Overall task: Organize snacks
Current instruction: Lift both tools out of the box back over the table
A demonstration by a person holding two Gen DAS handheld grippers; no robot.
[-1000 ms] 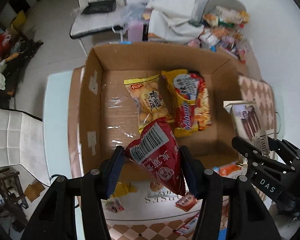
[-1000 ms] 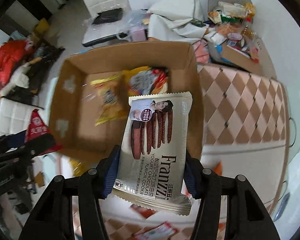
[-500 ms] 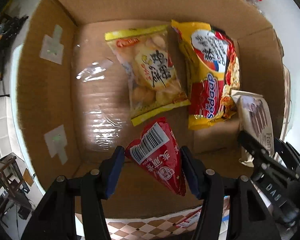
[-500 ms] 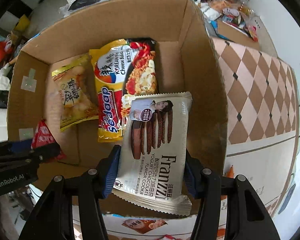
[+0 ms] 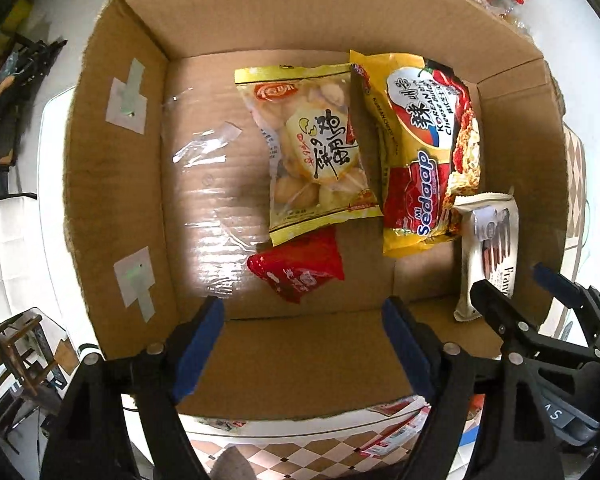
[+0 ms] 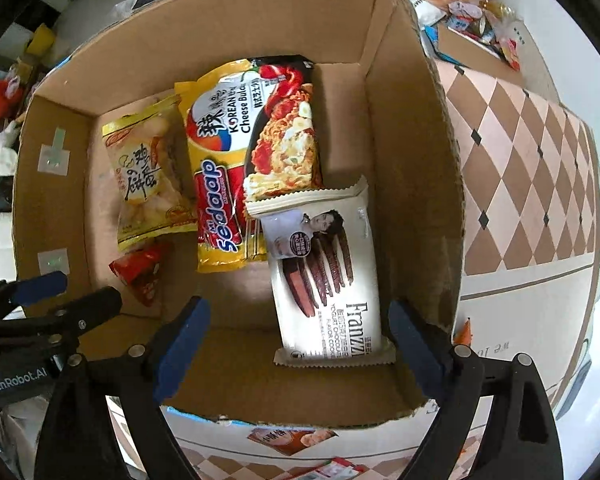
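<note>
Now both the left gripper and right gripper gape wide and empty, each having just let go. Just ahead, the crinkly red foil snack packet and cream Franzzi chocolate-cookie wrapper lie on the brown cardboard box floor, so two more snacks look stowed.

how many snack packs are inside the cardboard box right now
4: pale yellow bun bag mid-floor, yellow-red Sedaap noodle pack to its right, small red pouch nearer the camera, white Franzzi cookie pack against the right wall. Others could be hidden underneath.
</note>
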